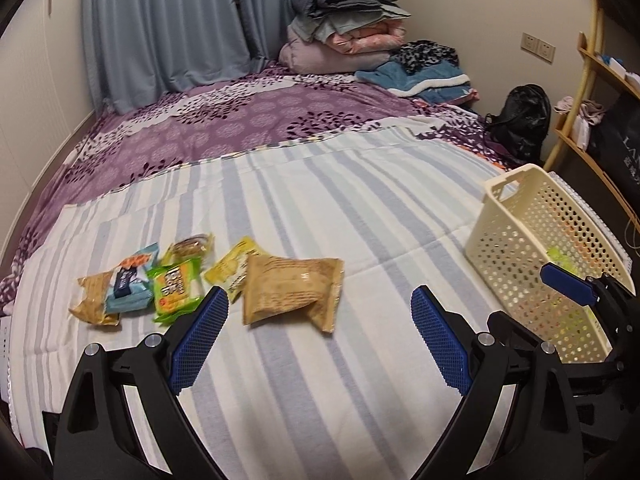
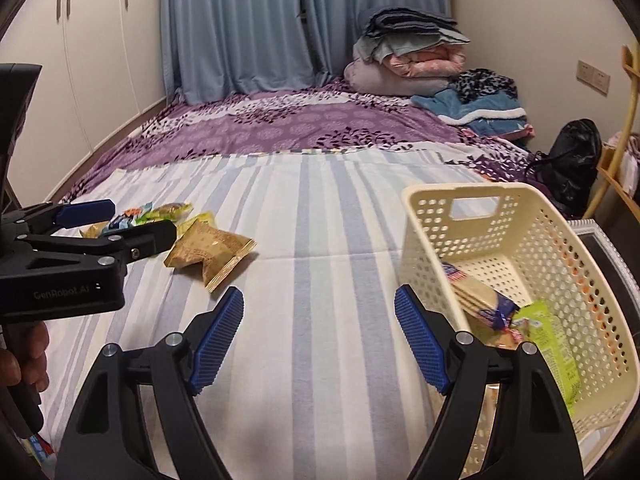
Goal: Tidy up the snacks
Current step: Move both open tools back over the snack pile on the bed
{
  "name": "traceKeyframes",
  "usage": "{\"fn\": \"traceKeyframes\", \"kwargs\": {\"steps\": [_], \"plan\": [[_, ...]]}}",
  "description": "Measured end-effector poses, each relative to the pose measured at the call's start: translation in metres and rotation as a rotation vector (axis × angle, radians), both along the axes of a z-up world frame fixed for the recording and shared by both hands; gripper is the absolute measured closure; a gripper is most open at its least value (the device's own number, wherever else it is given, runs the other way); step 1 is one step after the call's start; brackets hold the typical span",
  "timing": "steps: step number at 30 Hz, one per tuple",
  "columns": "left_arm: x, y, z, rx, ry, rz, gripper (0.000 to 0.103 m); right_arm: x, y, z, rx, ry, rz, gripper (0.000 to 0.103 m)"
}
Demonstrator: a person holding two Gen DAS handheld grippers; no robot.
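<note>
I am holding my left gripper wide apart over the striped blanket, clamped on nothing, and my right gripper is gaping the same way, empty, just beside the cream perforated basket. The brown snack packet is lying flat on the blanket just beyond my left fingertips, its long axis running left to right. Further left the other snacks are sitting in an overlapping heap: a green packet, a light blue packet, a yellow packet and two partly covered ones behind. Their print is too blurred for me to read. Inside the basket a cracker sleeve is leaning against the wall, pointing down into it, with a lime-green packet beside it; my right finger is hiding their lower ends. "GenRobot.AI" is showing on my left gripper's body in the right wrist view.
</note>
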State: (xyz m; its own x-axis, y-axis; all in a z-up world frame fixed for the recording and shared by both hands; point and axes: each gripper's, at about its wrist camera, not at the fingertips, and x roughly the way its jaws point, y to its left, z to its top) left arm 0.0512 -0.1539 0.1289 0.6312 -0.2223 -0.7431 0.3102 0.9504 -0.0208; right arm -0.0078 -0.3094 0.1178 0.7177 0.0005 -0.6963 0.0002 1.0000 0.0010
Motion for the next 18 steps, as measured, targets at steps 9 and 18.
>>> {"fn": "traceKeyframes", "kwargs": {"steps": [9,18], "plan": [[0.011,0.037,-0.011,-0.005,0.030,0.071,0.009,0.023,0.027,-0.011,-0.036,0.045,0.028,0.020],[0.021,0.065,-0.024,-0.015,0.060,0.142,0.009,0.045,0.043,-0.025,-0.035,0.098,0.054,0.020]]}}
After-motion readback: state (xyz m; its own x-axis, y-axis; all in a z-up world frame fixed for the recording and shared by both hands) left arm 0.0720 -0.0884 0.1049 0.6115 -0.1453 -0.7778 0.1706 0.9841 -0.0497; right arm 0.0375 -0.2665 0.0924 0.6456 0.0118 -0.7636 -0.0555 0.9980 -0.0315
